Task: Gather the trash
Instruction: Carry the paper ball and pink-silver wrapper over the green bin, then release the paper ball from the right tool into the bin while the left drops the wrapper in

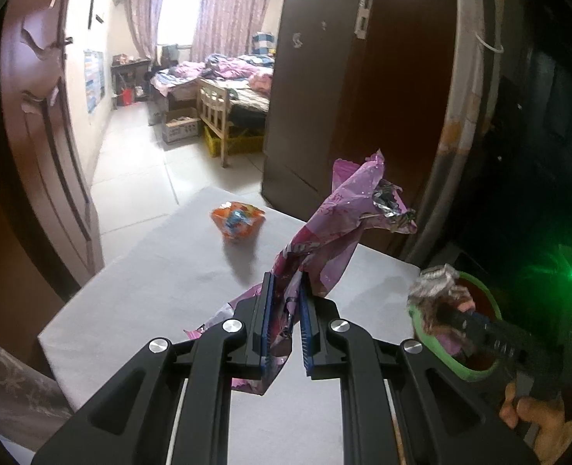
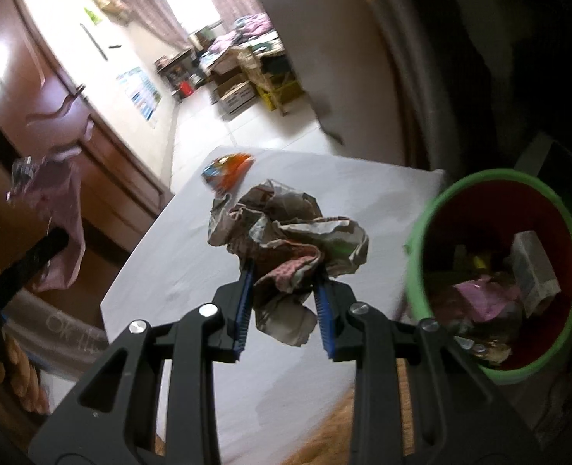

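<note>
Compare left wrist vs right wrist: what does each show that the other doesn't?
Left wrist only: the left gripper shut on the pink wrapper, and a yellow crate under the bed.
Right wrist only: the bin's inside, holding trash, and the right gripper shut on the crumpled paper seen close up.
Both: white table, orange wrapper, green bin rim.

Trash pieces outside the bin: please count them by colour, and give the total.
Pink/purple: 1, the foil wrapper held in the left tongs
Grey-brown: 1, the crumpled paper held in the right tongs
Orange: 1, the snack wrapper lying on the white table
Total: 3
</note>
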